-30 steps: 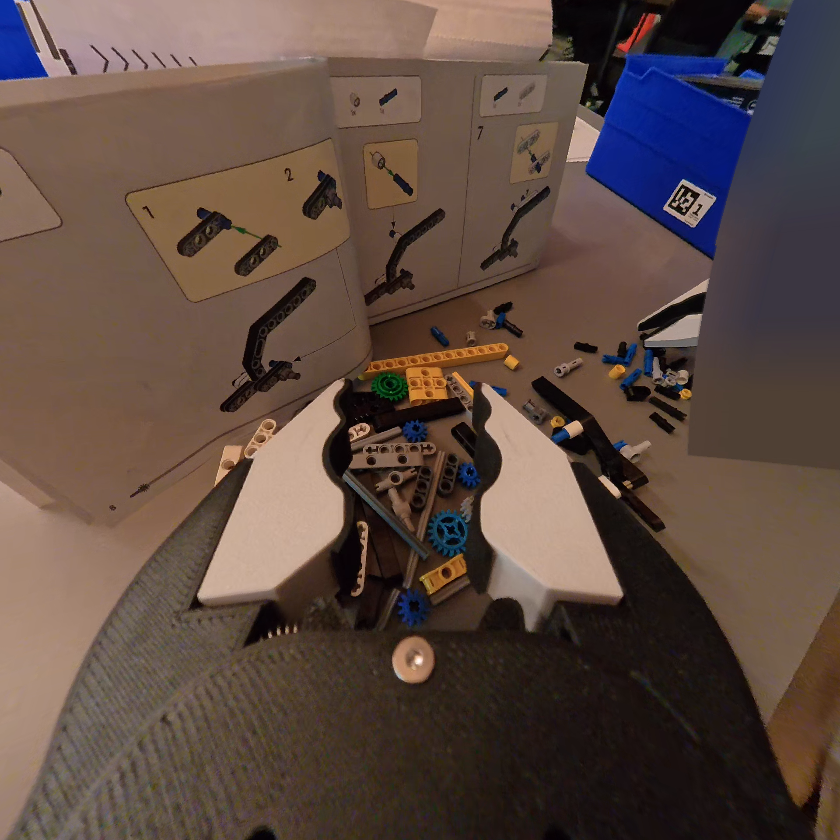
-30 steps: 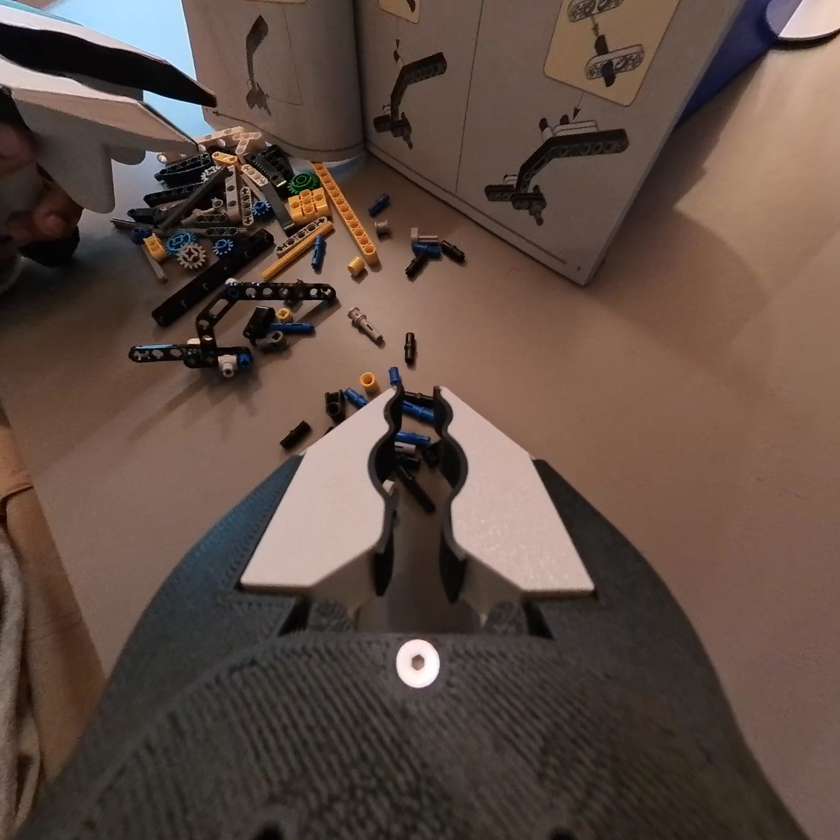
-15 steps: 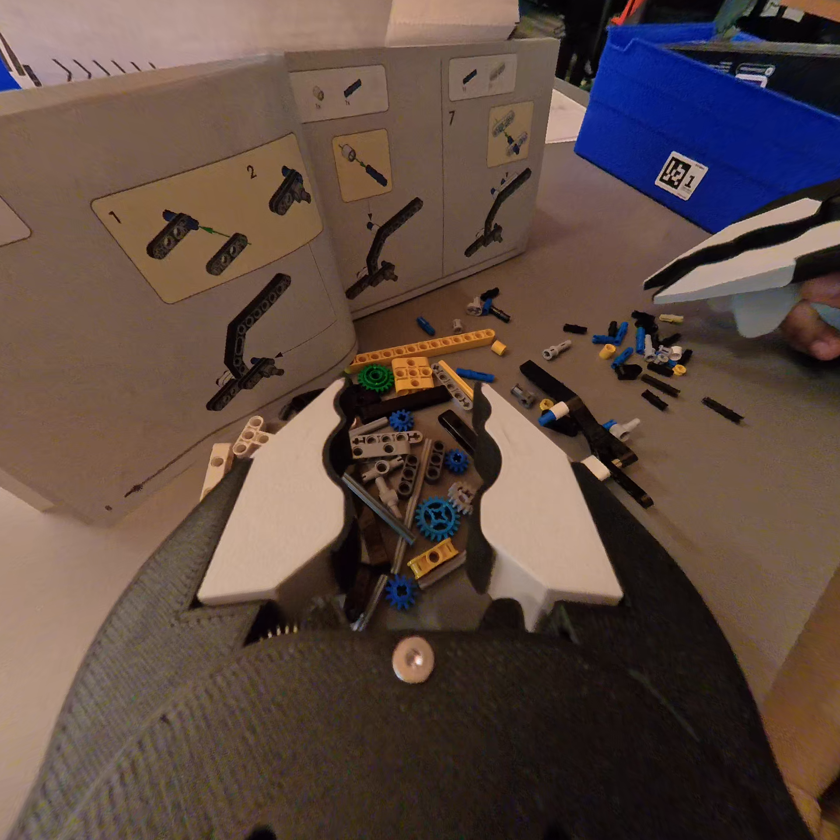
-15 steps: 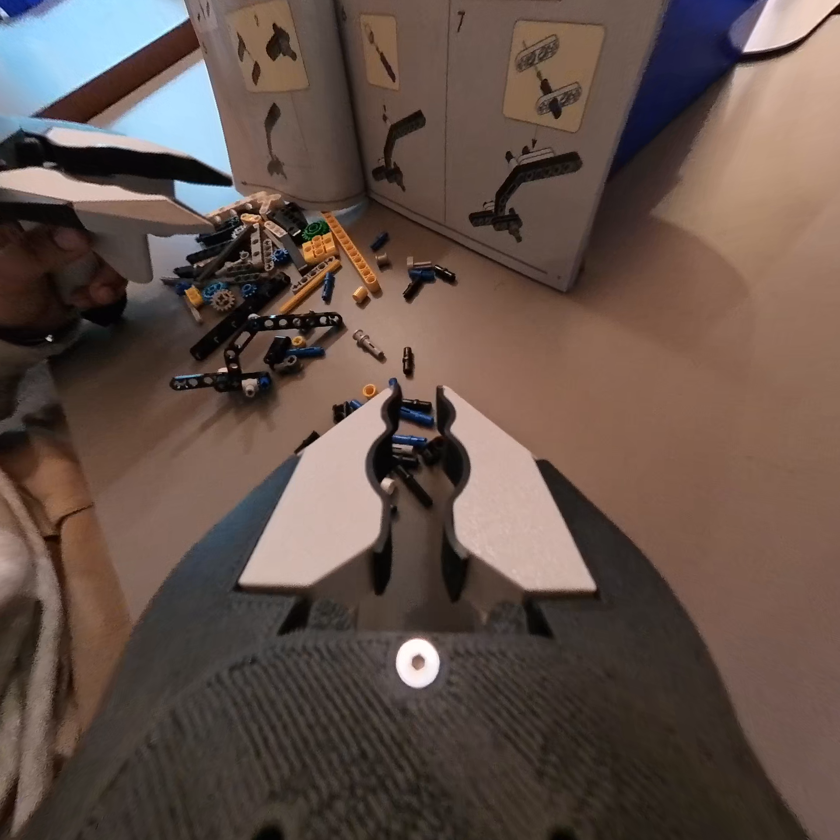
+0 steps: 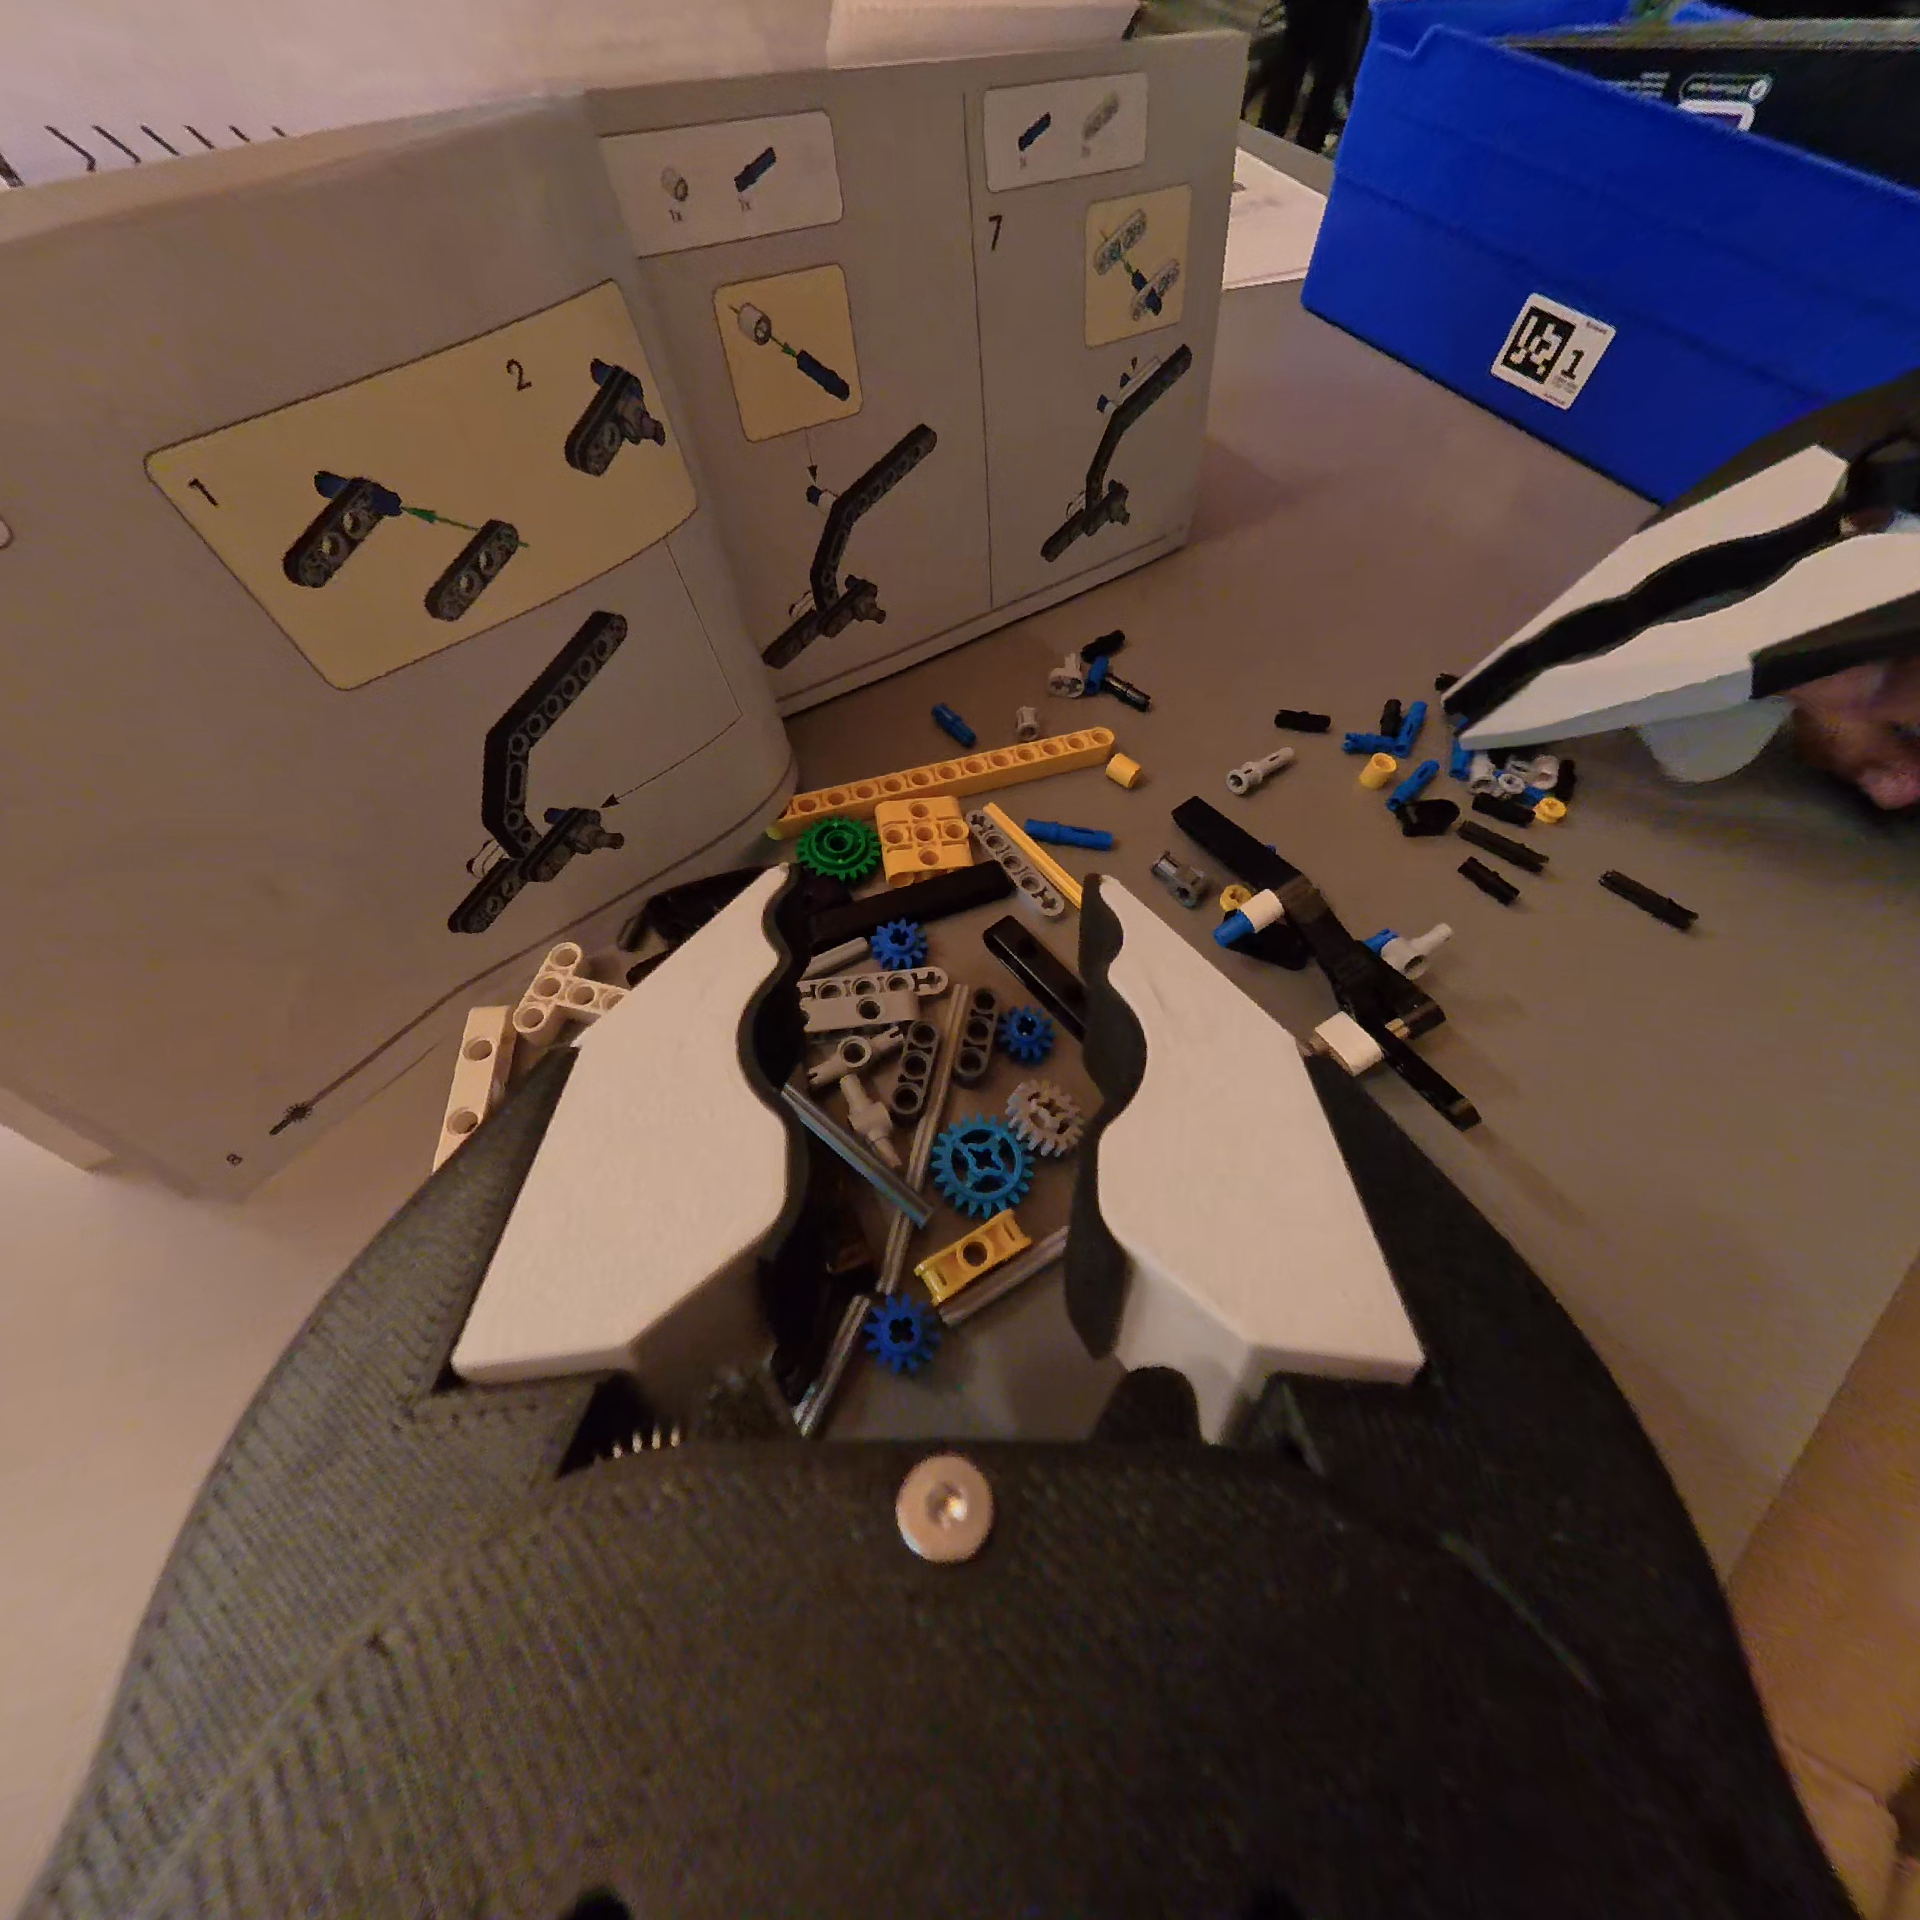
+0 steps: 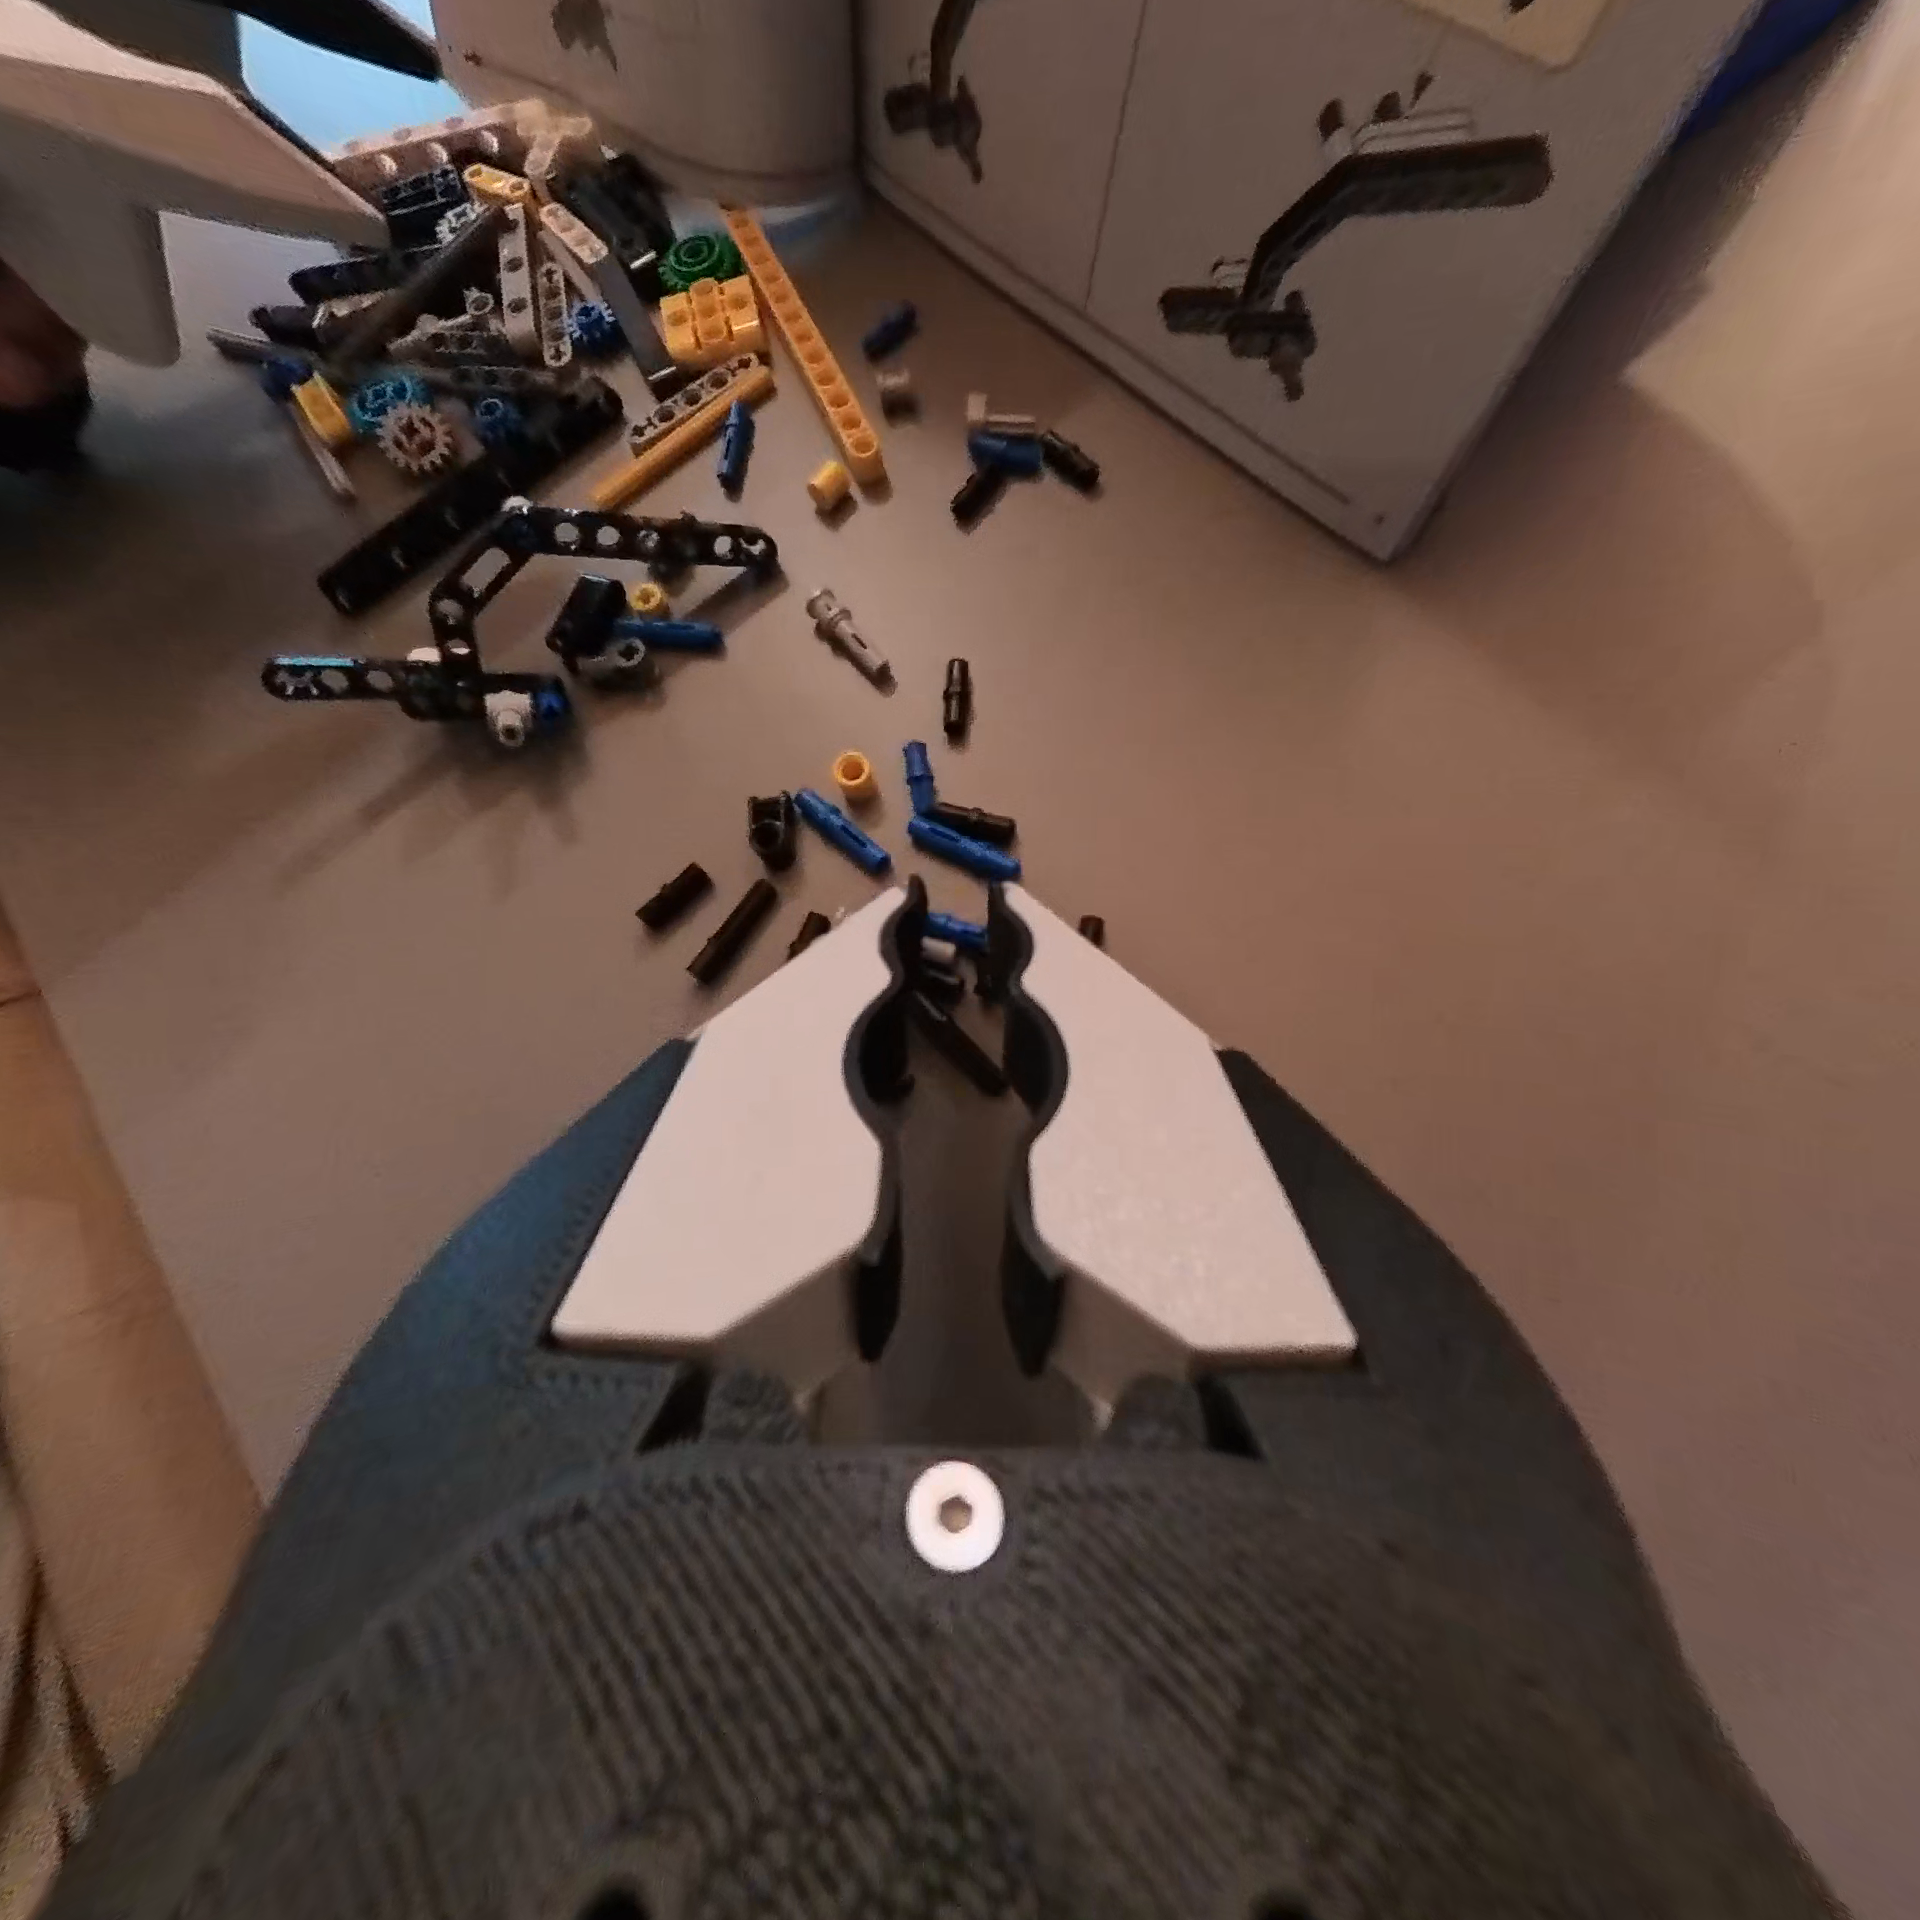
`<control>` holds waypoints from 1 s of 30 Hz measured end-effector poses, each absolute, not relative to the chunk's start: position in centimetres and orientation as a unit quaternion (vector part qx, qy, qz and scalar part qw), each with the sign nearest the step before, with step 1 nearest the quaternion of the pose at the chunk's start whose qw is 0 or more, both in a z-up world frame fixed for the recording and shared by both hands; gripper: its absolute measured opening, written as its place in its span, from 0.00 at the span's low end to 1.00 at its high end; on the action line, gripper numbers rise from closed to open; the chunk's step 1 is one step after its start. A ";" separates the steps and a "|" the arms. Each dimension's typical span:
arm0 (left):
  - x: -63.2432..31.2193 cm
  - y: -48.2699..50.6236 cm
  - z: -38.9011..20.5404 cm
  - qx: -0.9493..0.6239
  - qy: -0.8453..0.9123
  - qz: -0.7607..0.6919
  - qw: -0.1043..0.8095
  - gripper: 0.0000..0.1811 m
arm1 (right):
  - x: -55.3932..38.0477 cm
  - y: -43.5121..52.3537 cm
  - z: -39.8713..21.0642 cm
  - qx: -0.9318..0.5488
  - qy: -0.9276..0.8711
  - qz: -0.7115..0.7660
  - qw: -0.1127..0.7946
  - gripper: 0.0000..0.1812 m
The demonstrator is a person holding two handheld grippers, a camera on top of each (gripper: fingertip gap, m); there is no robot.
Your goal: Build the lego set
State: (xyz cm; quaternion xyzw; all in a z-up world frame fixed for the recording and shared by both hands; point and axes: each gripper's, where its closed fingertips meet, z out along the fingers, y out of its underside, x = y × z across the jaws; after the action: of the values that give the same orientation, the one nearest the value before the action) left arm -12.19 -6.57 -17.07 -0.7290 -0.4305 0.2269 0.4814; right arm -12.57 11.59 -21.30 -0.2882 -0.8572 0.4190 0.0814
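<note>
My left gripper (image 5: 935,891) is open and empty, hovering over a pile of Lego parts: a blue gear (image 5: 980,1164), a grey gear (image 5: 1044,1117), grey and black liftarms, a green gear (image 5: 836,847) and a long yellow beam (image 5: 945,774). My right gripper (image 6: 954,902) is open by a narrow gap, tips low over a scatter of small pins; a blue pin (image 6: 956,927) lies between the tips. The right gripper also shows in the left wrist view (image 5: 1621,644). A part-built black bent beam assembly (image 6: 582,540) lies between the two heaps.
An open instruction booklet (image 5: 416,623) stands behind the parts, also in the right wrist view (image 6: 1299,239). A blue bin (image 5: 1610,229) with a tag stands at the back right. The left gripper (image 6: 156,156) fills the top left of the right wrist view. A hand shows at the right edge (image 5: 1870,748). Across from one pair of fingers to the other is roughly 20 centimetres. To the grey gear (image 5: 1044,1117): left tips about 5 centimetres, right tips about 20 centimetres. My right wrist view (image 6: 408,428) looks at it from another angle.
My right gripper has come down onto the scatter of small pins and its gap has narrowed a little. My left gripper has stayed open over the pile.
</note>
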 end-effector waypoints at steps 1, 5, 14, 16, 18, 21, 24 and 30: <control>-12.2 -6.6 -17.1 -0.729 -0.430 0.226 0.481 0.29 | -12.4 11.6 -21.4 -0.285 -0.859 0.418 0.078 0.06; -12.1 -6.5 -17.1 -0.731 -0.429 0.226 0.480 0.29 | -11.9 11.5 -21.4 -0.275 -0.863 0.420 0.065 0.09; -12.1 -6.5 -17.2 -0.731 -0.430 0.224 0.480 0.28 | -11.5 11.8 -21.0 -0.261 -0.862 0.432 0.052 0.12; -12.1 -6.5 -17.2 -0.731 -0.430 0.222 0.480 0.28 | -11.4 11.8 -21.1 -0.254 -0.865 0.429 0.057 0.12; -12.1 -6.5 -17.2 -0.731 -0.431 0.221 0.481 0.28 | -11.3 11.7 -21.1 -0.250 -0.867 0.427 0.059 0.11; -12.1 -6.4 -17.2 -0.733 -0.429 0.223 0.478 0.29 | -11.4 11.7 -21.2 -0.252 -0.868 0.424 0.063 0.11; -12.1 -6.3 -17.3 -0.737 -0.426 0.227 0.474 0.29 | -11.5 11.7 -21.4 -0.245 -0.872 0.415 0.082 0.11; -12.1 -6.2 -17.4 -0.740 -0.425 0.227 0.470 0.28 | -11.7 11.4 -21.5 -0.234 -0.877 0.404 0.110 0.10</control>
State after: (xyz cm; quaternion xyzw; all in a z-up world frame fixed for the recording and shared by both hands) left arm -12.09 -6.24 -17.43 -0.7400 -0.4245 0.2275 0.4696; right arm -11.72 11.40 -21.49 -0.2343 -0.8775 0.4037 0.1103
